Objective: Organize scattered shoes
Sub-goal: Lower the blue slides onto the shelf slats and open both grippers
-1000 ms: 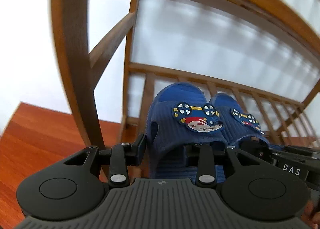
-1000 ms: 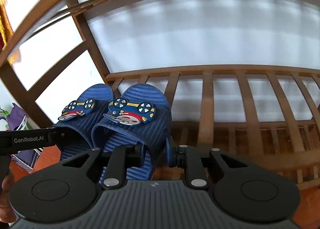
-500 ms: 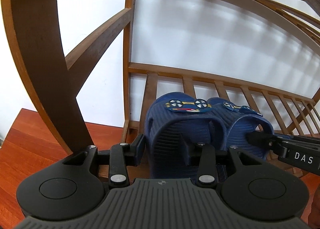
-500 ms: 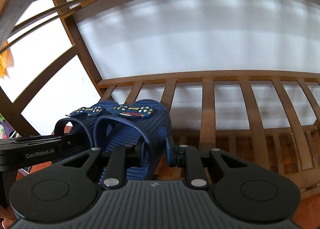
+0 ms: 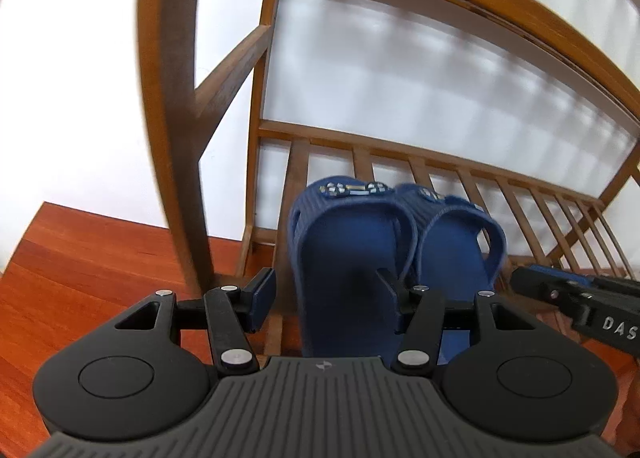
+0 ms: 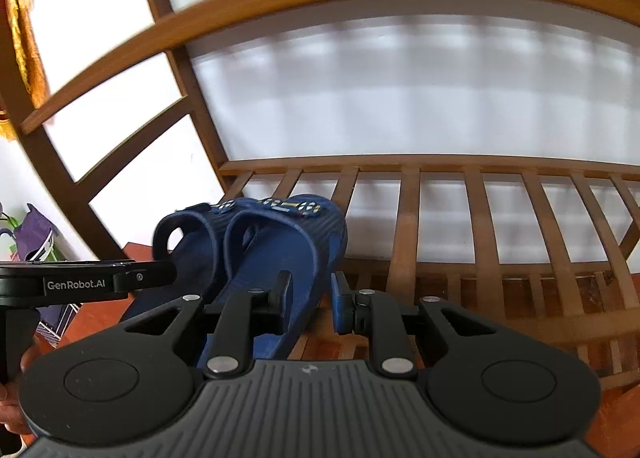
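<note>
From the left wrist we see 2 navy slippers side by side on the slatted shelf of the wooden shoe rack [image 5: 404, 166], toes toward its back rail. The left slipper [image 5: 344, 258] lies nearest the rack's left post, the right slipper [image 5: 456, 242] just beside it. The left gripper [image 5: 326, 290] straddles the left slipper's heel; its jaws are opening, and the left pad stands clear of the sole, while we cannot tell whether the other pad touches. The right gripper [image 5: 568, 298] enters from the right, near the right slipper's heel.

From the right wrist, the right gripper [image 6: 310, 294] has its fingers clenched on the outer edge of the right slipper [image 6: 280, 258], which sits on the rack's [image 6: 408, 194] slats. The left slipper [image 6: 188, 246] lies next to it, with the left gripper [image 6: 120, 278] by its heel.
</note>
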